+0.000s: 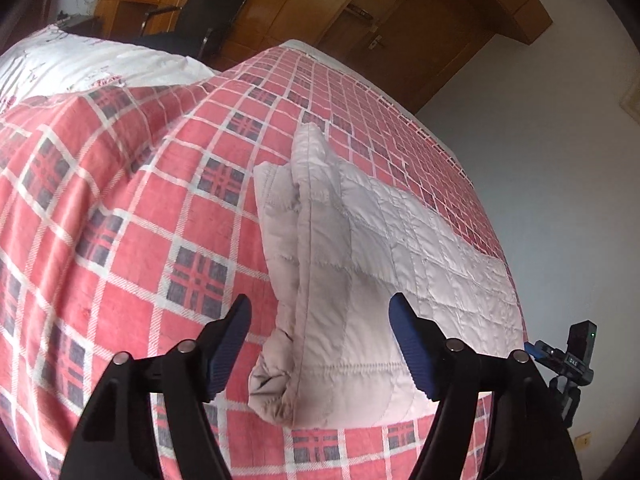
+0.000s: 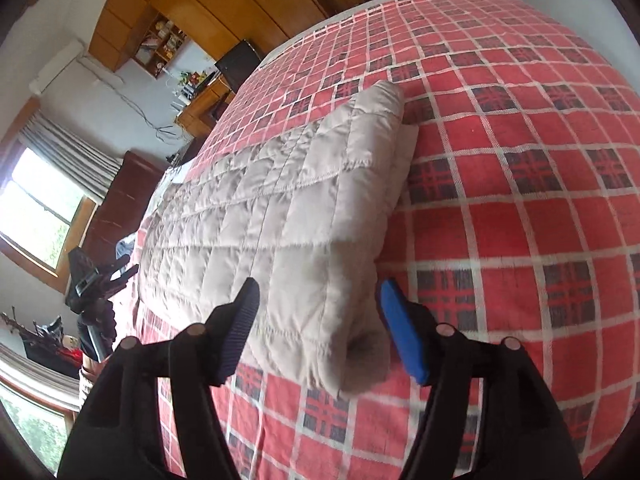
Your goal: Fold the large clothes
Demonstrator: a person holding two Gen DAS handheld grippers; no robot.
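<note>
A pale pink quilted jacket (image 1: 360,264) lies folded on a red plaid bed cover (image 1: 140,240). My left gripper (image 1: 320,312) is open above the jacket's near corner, where a rolled sleeve end sticks out, with blue pads on either side and nothing held. In the right wrist view the same jacket (image 2: 280,208) stretches away to the left on the plaid cover (image 2: 520,200). My right gripper (image 2: 316,296) is open, straddling the jacket's near folded corner. The other gripper (image 2: 96,276) shows small at the left edge of that view.
A white printed quilt (image 1: 80,64) lies at the bed's far end. Wooden wardrobes (image 1: 400,12), a desk (image 1: 132,4) and a black chair (image 1: 208,16) stand behind the bed. A window (image 2: 40,216) with curtains is at the left. The right gripper's tip (image 1: 568,356) shows at the bed edge.
</note>
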